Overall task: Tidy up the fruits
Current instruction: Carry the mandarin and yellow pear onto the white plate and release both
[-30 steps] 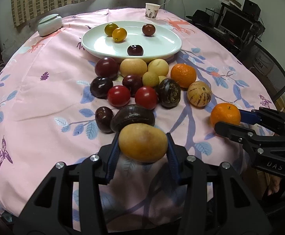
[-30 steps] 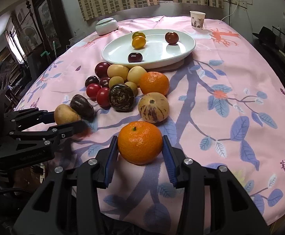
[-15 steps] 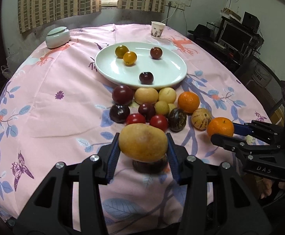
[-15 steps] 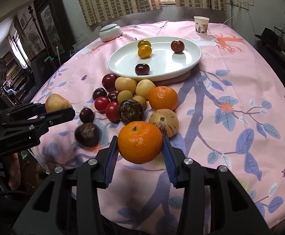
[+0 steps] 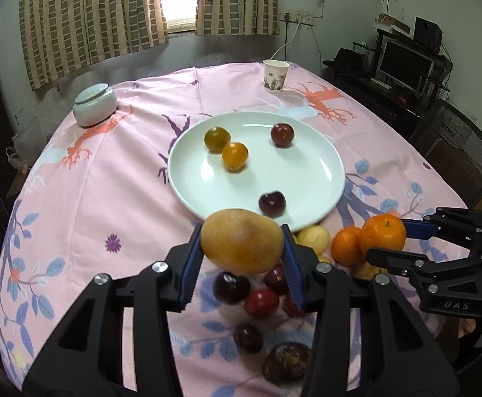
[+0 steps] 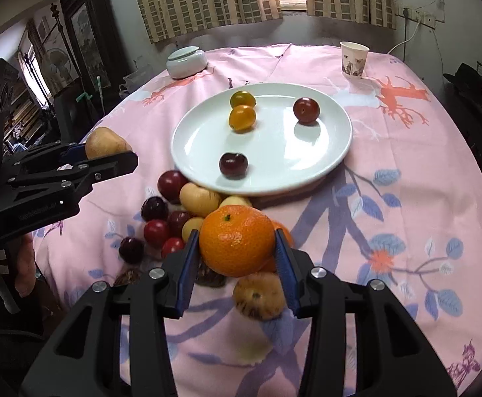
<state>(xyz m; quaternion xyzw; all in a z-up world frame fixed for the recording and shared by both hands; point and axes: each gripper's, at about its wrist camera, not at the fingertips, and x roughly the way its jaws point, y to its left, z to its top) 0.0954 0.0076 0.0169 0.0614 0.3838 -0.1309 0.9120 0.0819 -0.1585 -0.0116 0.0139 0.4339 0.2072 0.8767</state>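
Observation:
My left gripper point(image 5: 241, 248) is shut on a yellow-brown mango point(image 5: 242, 241), held in the air above the fruit pile, just short of the white plate point(image 5: 310, 195). My right gripper point(image 6: 236, 248) is shut on an orange tangerine point(image 6: 236, 240), also lifted over the pile. The plate point(image 6: 274, 172) holds a green-yellow fruit, an orange one and two dark red plums. The pile of red, dark and yellow fruits point(image 6: 174, 218) lies in front of the plate. The right gripper with its tangerine point(image 5: 383, 235) shows in the left wrist view, the left gripper with its mango point(image 6: 103, 142) in the right.
A pink flowered cloth point(image 5: 108, 182) covers the round table. A lidded white jar point(image 5: 94, 105) stands at the far left, a paper cup point(image 5: 275, 75) at the far edge. A second tangerine point(image 5: 345, 244) and a striped melon point(image 6: 257, 294) lie by the pile.
Both grippers have risen and moved forward toward the plate with their fruit. The pile now lies under and behind the fingers.

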